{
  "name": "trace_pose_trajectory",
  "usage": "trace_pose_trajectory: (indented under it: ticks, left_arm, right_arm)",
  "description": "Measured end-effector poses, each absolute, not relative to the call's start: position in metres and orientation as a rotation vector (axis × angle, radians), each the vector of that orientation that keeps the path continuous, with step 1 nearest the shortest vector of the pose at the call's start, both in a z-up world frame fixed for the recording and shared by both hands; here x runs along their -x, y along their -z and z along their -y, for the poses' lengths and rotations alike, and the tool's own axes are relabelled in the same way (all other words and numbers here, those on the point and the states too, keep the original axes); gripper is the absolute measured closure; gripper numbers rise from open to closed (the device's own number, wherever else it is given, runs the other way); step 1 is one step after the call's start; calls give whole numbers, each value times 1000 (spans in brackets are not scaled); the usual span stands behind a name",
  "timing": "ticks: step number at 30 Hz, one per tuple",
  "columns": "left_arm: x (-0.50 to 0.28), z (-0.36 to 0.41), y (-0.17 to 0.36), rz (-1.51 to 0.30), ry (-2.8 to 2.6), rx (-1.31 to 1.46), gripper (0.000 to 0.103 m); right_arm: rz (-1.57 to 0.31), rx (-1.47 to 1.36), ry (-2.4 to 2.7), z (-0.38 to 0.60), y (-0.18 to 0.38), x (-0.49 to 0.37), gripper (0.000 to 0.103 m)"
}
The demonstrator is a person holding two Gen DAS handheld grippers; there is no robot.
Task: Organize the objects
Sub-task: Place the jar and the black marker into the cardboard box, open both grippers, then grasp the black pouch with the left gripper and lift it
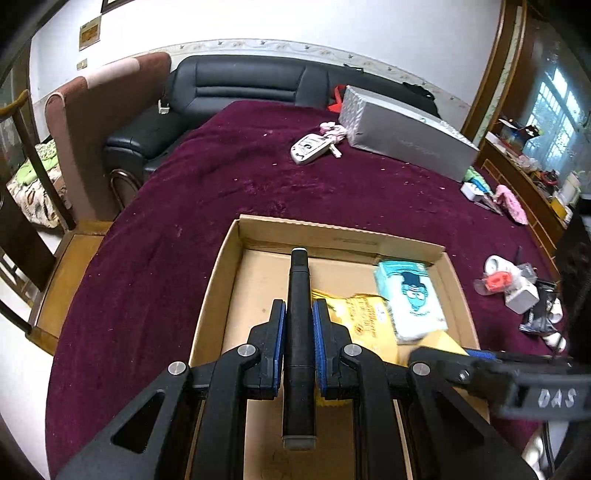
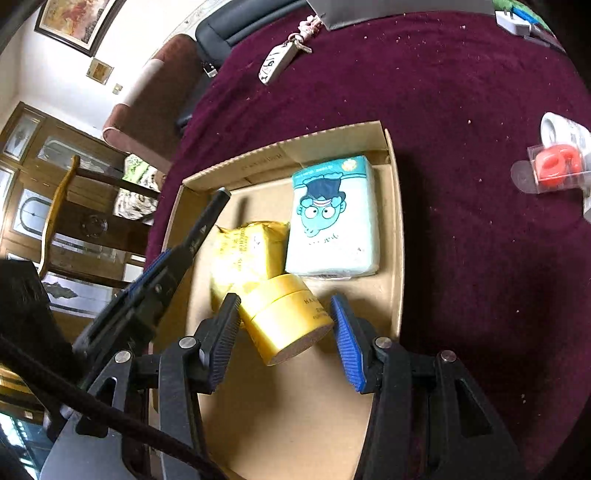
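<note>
Marker [image 1: 299,332] between left gripper [image 1: 299,332] pads [image 1: 279,332]

Silver box [image 2: 399,11] — cropped by top edge

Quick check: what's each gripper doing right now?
Left gripper: shut on a black cylindrical pen above the cardboard box.
Right gripper: open around a yellow round jar.

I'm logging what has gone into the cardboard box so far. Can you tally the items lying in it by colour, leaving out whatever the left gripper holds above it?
Yellow: 2, the packet and the round jar between the right gripper's open fingers.
Pale blue: 1, the cartoon-face tissue pack.
Total: 3 in the cardboard box.
</note>
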State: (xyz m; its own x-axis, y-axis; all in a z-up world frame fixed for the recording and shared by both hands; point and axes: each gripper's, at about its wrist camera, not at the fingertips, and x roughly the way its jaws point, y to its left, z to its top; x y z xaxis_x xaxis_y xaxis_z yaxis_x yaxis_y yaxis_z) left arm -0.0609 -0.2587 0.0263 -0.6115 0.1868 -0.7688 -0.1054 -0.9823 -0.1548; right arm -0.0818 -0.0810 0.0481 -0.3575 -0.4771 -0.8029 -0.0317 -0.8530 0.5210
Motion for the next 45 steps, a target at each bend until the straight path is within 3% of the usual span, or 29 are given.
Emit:
trace_pose_trajectory:
  ticks: [10,14,19,22,26,28,32,41,45]
  left_arm:
    - [64,276,-30,292,-2661,1307,89]
    - [54,284,-45,371,-2660,1257,80]
    - [26,281,-69,409,-2659,1183,79]
    - [7,268,-80,406,-2633,1136,67]
    - [-10,239,-93,421,-2547,1105,66]
    - [-16,218,-99,403,-2496,1096,66]
    - [-28,158,-102,330,-2373,1084,61]
    - [-31,42,-69,165,-2237,1195,61]
    - [-43,1,-65,6,-2221,1087,61]
  right_arm:
    - [673,-1553,2329,86,-48,83,50]
    - [692,-1503,2332,76,-58,78,47]
    - [692,-1397,2381,57,-84,60,47]
    - [679,-1328,2426,36,-99,39,47]
    - [610,-1229,2562,-7,-120,0,47]
    - [604,-1186,2631,-32,-129,-18,47]
    - [682,-1086,2804,-101,-142,-51,29]
    - [943,-1075,3030,-217,-99,-81,29]
    - [1021,-1061,3057,-240,-76,-81,29]
